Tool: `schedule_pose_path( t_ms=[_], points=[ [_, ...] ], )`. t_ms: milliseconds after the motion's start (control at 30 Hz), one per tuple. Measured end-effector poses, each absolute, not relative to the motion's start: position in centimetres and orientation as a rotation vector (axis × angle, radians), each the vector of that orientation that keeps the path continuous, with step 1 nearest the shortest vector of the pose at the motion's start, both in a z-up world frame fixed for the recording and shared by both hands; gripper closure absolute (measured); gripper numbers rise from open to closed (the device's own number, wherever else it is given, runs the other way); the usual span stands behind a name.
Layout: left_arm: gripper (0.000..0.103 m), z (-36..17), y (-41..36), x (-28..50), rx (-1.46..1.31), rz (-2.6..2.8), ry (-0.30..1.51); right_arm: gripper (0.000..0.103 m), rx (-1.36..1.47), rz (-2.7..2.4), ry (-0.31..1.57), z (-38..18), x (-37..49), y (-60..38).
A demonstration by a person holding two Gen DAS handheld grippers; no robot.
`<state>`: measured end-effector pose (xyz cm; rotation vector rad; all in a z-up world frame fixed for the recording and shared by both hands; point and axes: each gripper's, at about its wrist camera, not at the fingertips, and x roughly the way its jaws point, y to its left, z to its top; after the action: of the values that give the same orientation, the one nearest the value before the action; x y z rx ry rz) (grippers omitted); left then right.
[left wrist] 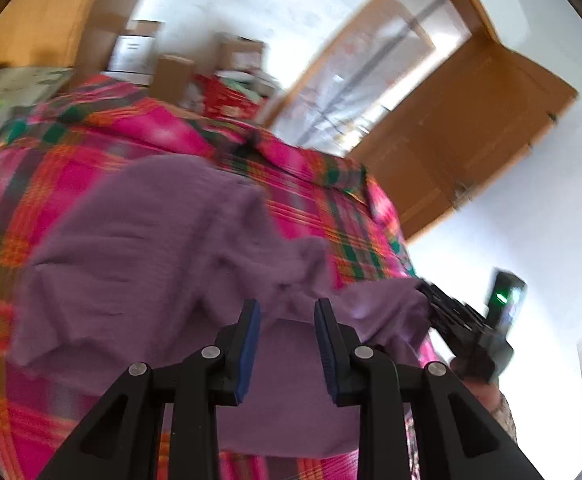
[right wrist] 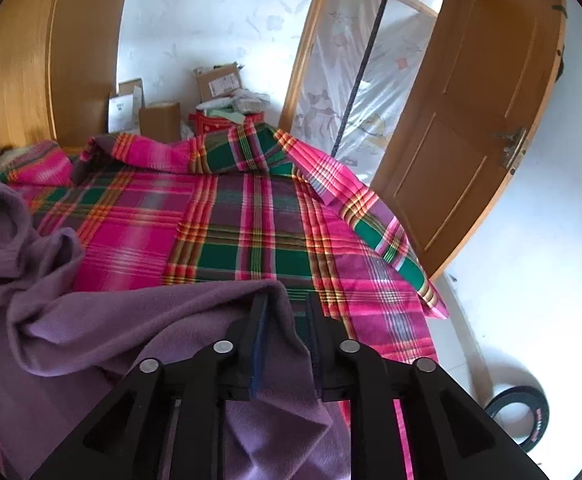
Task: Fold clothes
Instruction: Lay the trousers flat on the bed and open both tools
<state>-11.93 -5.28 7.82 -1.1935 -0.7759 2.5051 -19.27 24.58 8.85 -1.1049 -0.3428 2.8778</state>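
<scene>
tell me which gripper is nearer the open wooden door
Right. The right gripper, closing on the purple garment's edge, sits at the bed's door side; the door stands just beyond. The left gripper is farther along the garment, away from it.

White walls [right wrist: 211,20], open wooden door [right wrist: 471,140].

Left hand-held gripper [left wrist: 287,312] jaws parted; right hand-held gripper [right wrist: 285,308] pinching fabric.

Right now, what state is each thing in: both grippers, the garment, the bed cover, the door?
Left gripper: jaws apart, nothing clamped, over the garment.
Right gripper: jaws around a raised fold of the garment; whether they clamp it, cannot tell.
Purple garment: rumpled, not yet folded.
Plaid bed cover: spread out, far edge bunched.
Wooden door: open.
</scene>
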Motion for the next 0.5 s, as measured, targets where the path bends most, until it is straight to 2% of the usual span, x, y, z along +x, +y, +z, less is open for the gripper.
schedule_pose_path(
  t_ms=[133, 200, 233, 500],
  points=[
    [0.073, 7.1, -9.3, -10.0, -1.222, 2.59, -0.844, 0.08, -1.046, 2.948, -0.329, 10.6, -16.4, 23.7],
    [0.073, 6.5, -11.3, -9.1, -1.25, 2.624, -0.888, 0.071, -1.021, 2.992, -0.327, 11.3, -14.7, 22.9],
    [0.073, 6.0, -12.3, -8.5, -1.26, 2.64, -0.913, 0.062, -1.012, 3.01, -0.319, 11.5, -13.8, 22.5],
    [0.073, 3.8, -17.2, -6.3, -1.315, 2.772, -0.964, 0.061, -1.116, 3.171, -0.205, 10.3, -7.8, 19.2]
  ],
)
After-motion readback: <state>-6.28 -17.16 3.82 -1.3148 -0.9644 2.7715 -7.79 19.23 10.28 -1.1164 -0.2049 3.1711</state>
